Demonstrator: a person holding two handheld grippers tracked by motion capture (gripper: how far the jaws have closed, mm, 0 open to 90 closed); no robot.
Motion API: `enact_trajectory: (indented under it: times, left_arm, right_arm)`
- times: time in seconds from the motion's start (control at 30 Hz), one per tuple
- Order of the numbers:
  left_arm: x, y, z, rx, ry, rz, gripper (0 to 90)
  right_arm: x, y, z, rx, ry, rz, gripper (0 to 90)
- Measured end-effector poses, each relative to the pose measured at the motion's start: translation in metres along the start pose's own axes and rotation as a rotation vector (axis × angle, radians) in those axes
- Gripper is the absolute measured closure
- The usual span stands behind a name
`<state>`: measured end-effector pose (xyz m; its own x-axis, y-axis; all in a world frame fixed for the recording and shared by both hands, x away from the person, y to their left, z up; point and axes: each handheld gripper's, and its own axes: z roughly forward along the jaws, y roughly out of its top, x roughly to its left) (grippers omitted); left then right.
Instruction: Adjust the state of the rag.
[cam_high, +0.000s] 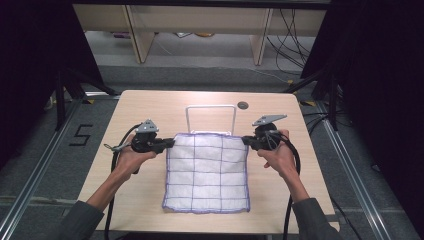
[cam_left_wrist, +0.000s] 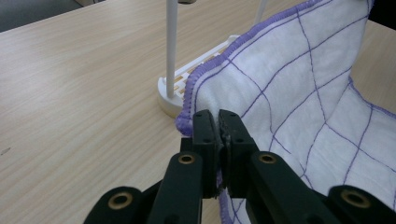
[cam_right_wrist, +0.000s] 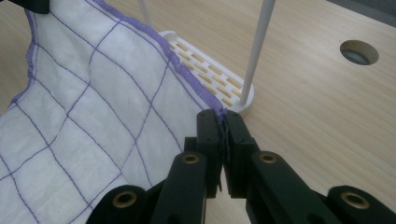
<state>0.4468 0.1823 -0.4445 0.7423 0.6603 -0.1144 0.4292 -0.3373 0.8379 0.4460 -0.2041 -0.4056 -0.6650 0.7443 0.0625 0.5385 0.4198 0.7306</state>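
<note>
Cloth (cam_high: 207, 172), white with a purple grid and purple stitched hem, is held by its 2 far corners: left gripper (cam_high: 170, 142) is clamped on one corner, right gripper (cam_high: 246, 141) on the other. Far edge hangs taut between the 2 grippers; the near part lies flat on the table (cam_high: 145, 107), toward the person. Left gripper view: jaws pressed together on the hem, fabric spreading away to their right. Right gripper view: jaws pinched on the hem, fabric falling away to their left. Just beyond both grippers stands a white rack (cam_high: 210, 117): 2 upright rods joined by a top bar, set in a slotted base (cam_right_wrist: 212, 74). The base sits right behind the raised edge, partly hidden by it. Base slots look empty. Round hole (cam_high: 243, 105) in the table lies beyond the right gripper, apart from the rack.
</note>
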Motion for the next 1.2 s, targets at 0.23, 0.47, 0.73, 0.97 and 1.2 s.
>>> enact_trajectory:
  times: [0.23, 0.47, 0.73, 0.97, 1.2]
  left_arm:
    - [-0.008, -0.011, -0.012, -0.037, -0.029, 0.008, 85.7]
    - [-0.023, -0.024, -0.025, -0.044, -0.061, 0.027, 85.7]
    - [-0.040, -0.050, -0.036, -0.040, -0.125, 0.008, 85.8]
    - [-0.055, -0.069, -0.038, 0.003, -0.160, 0.020, 85.8]
    - [-0.065, -0.085, -0.036, 0.042, -0.198, 0.056, 85.3]
  right_arm:
    - [0.006, -0.012, -0.014, 0.008, 0.007, -0.020, 87.2]
    - [0.020, -0.031, -0.026, -0.027, 0.024, -0.052, 87.1]
    - [0.042, -0.053, -0.035, -0.015, 0.058, -0.076, 87.1]
    - [0.055, -0.074, -0.034, -0.010, 0.071, -0.085, 87.0]
    - [0.064, -0.091, -0.033, 0.008, 0.093, -0.068, 86.8]
